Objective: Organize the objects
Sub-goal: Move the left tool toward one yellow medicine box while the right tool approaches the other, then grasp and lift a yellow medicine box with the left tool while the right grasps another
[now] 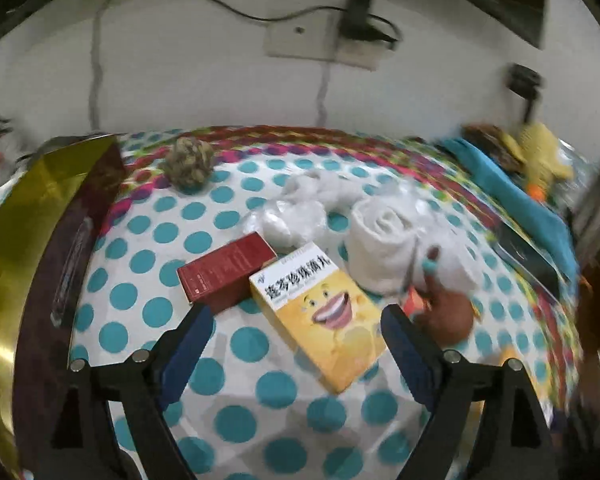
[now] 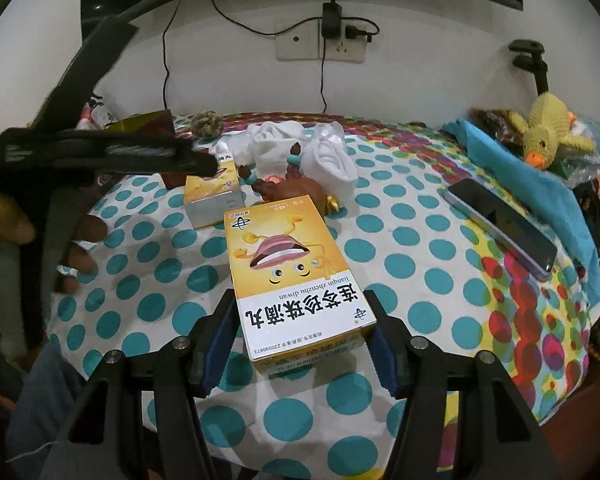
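Note:
A yellow medicine box (image 1: pixel 320 312) with a smiling cartoon face lies flat on the dotted cloth, beside a dark red box (image 1: pixel 228 272). My left gripper (image 1: pixel 296 332) is open, a finger on each side of the yellow box's near end, and the pads are clear of it. In the right wrist view this box (image 2: pixel 212 196) sits further back, under the left tool's black frame (image 2: pixel 100 148). My right gripper (image 2: pixel 300 320) is shut on a second, identical yellow box (image 2: pixel 288 264), blue pads pressing its long sides.
A rolled white towel (image 2: pixel 332 160), a crumpled white cloth (image 1: pixel 300 208) and a brown crab toy (image 2: pixel 292 188) lie behind the boxes. A rope ball (image 1: pixel 188 164) and a gold-and-maroon case (image 1: pixel 40 220) are at the left. A phone (image 2: pixel 504 228), blue cloth (image 2: pixel 520 176) and knitted duck (image 2: pixel 548 128) are at the right.

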{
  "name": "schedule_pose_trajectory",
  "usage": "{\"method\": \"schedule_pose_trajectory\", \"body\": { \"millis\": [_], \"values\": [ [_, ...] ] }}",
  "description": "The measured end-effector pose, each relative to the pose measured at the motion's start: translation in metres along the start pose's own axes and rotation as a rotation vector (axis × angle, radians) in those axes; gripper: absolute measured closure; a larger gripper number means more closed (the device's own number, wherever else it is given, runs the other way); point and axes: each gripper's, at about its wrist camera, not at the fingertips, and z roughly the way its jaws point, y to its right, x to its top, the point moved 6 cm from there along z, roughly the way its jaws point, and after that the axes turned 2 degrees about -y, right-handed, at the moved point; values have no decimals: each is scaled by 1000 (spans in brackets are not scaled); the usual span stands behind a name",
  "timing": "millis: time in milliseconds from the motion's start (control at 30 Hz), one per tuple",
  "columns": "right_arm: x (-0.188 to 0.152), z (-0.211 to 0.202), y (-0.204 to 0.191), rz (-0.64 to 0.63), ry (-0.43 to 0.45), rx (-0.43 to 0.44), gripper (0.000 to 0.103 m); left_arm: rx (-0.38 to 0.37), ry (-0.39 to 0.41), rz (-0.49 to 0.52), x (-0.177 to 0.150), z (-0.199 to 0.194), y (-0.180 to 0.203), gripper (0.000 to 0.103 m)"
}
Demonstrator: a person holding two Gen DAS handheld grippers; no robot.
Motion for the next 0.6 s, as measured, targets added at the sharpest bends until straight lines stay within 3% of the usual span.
{"method": "schedule_pose_trajectory", "body": {
  "millis": [33, 133, 367, 400, 433, 467, 533, 600],
  "values": [
    [-1, 0, 1, 5, -1, 3, 45, 49, -20, -15, -1, 4, 0, 15],
    [-4, 0, 4, 18, -9, 10, 45, 85, -8, -71, 5, 15, 6, 13],
    [-2, -11, 14, 25, 15, 0, 45, 180, -106, -142, -5, 43, 11, 13],
    [-2, -12, 14, 22, 16, -2, 45, 194, -65, -125, -5, 42, 12, 15],
    [-3, -13, 14, 19, 15, -5, 45, 202, -61, -121, -7, 42, 11, 21],
    [-3, -14, 14, 19, 18, -5, 45, 217, -47, -117, -8, 37, 8, 51],
    [-2, -16, 14, 15, 29, -5, 45, 263, -40, -91, -9, 32, 4, 51],
    [-2, -11, 14, 7, 18, -16, 45, 235, -51, -75, -12, 28, -4, 51]
  ]
}}
